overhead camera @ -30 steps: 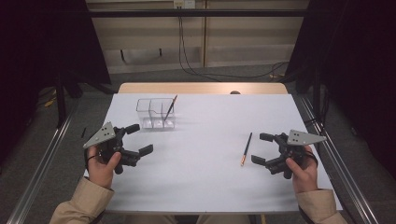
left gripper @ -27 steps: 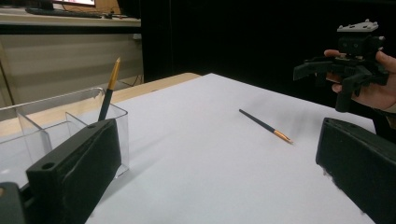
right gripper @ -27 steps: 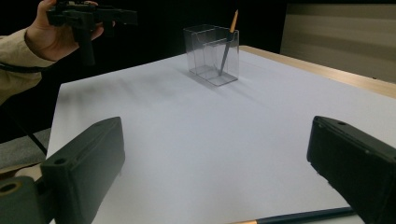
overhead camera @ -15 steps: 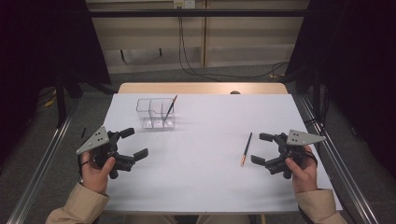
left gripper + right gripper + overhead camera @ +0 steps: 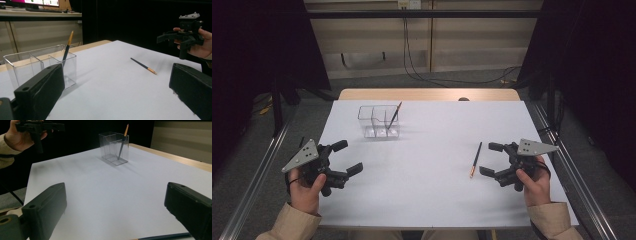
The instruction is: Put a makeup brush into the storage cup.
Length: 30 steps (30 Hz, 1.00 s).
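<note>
— My left hand-held gripper point(image 5: 346, 158) hangs over the left edge of the surface with its jaws spread wide and nothing between them. My right hand-held gripper point(image 5: 490, 159) is the same at the right side: jaws apart, empty.

— And what lies under them?

— The white surface point(image 5: 432, 150), bare for most of its spread. Its near edge is cut off by my sleeves in the high view. Toward the far left stands the clear box point(image 5: 378, 121), split into compartments. Its walls are hard to trace, being see-through, so I cannot count the compartments surely.

— Anything in it?

— One pencil in the box point(image 5: 393, 116), leaning tilted in the rightmost compartment, its orange end sticking out above the rim.

— And the other one?

— The loose pencil point(image 5: 475, 159) lies flat on the surface just beside my right jaws, not touching them, orange end toward me. In the right gripper view just a dark sliver of it shows at the bottom edge, between my jaws. From the left gripper view it lies well apart from the box.
</note>
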### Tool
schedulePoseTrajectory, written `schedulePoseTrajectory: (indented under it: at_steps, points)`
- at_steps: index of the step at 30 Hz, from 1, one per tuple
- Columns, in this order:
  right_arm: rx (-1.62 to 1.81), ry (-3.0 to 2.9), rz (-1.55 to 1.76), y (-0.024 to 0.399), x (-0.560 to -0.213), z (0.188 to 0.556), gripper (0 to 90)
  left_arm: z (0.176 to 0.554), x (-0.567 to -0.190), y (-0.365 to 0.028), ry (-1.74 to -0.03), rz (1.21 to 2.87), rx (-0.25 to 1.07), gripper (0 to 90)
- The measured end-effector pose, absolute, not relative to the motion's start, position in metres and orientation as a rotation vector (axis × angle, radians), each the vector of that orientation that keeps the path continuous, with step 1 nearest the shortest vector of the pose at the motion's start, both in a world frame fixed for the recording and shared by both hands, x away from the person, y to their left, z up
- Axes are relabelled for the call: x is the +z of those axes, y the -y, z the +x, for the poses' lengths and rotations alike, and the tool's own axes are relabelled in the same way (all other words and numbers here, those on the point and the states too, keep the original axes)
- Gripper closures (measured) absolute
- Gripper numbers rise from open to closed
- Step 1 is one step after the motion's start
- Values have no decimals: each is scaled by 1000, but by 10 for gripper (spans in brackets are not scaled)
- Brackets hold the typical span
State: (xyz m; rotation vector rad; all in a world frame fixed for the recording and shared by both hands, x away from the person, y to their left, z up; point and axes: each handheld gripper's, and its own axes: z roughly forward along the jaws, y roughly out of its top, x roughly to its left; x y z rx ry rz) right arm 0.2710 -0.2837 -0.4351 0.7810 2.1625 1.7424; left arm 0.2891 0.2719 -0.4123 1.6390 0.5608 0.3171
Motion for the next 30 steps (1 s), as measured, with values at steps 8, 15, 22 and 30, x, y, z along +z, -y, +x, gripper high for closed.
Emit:
schedulePoseTrajectory:
  at_steps: [8, 15, 22, 30]
  points:
    - [1740, -2161, 788, 284, -436, 271, 37, 289, -413, -271, -555, 1638, 310, 0]
    - [1735, -2148, 801, 286, -436, 271, 37, 291, -415, -270, -555, 1640, 302, 0]
    - [1731, -2142, 810, 285, -436, 273, 36, 291, -415, -272, -556, 1637, 307, 0]
    - [1700, -2132, 853, 284, -438, 279, 33, 291, -417, -271, -553, 1640, 301, 0]
